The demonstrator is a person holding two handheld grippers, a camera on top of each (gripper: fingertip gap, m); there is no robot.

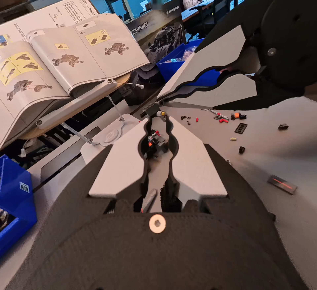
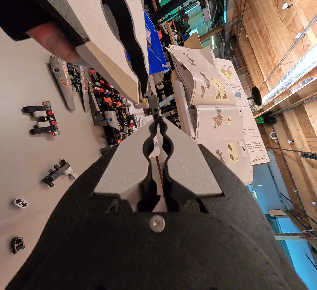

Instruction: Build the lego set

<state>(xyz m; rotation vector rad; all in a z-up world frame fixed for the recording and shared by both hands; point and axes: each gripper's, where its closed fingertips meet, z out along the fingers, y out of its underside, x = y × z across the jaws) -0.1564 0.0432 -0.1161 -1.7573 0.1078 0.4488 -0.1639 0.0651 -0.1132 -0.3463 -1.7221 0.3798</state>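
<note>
My left gripper (image 1: pixel 158 119) and right gripper (image 2: pixel 157 120) meet tip to tip above the grey table (image 1: pixel 257 161), both pinching one small lego piece (image 1: pixel 153 110). In the left wrist view my left jaws are nearly closed, their tips clamped on the light grey end with the yellow cross-shaped pin (image 1: pixel 163 113); my right gripper comes in from 2 o'clock, its jaws narrowed onto the dark grey block end of that same piece. In the right wrist view, rolled on its side, my right tips grip the dark block with the cross hole (image 2: pixel 155 110), and the left gripper enters from 11 o'clock with a person's finger (image 2: pixel 56 43) against its side.

Below the left jaws lies a small grey and red subassembly (image 1: pixel 157 140). At 3 o'clock loose parts (image 1: pixel 223 118) are scattered, with a black plate (image 1: pixel 240 128) and a dark panel with a red stripe (image 1: pixel 282 184) nearer at 4 o'clock.

In the right wrist view, at 9 o'clock, the partly built car chassis (image 2: pixel 109 107) rests on the table beside two grey panels with orange lines (image 2: pixel 63 83).

Farther off, at 10 o'clock in the left view, an open instruction book (image 1: pixel 72 59) sits on a stand (image 1: pixel 109 136). Beyond it stand the set's box (image 1: pixel 159 31) and a blue bin (image 1: pixel 173 64).
</note>
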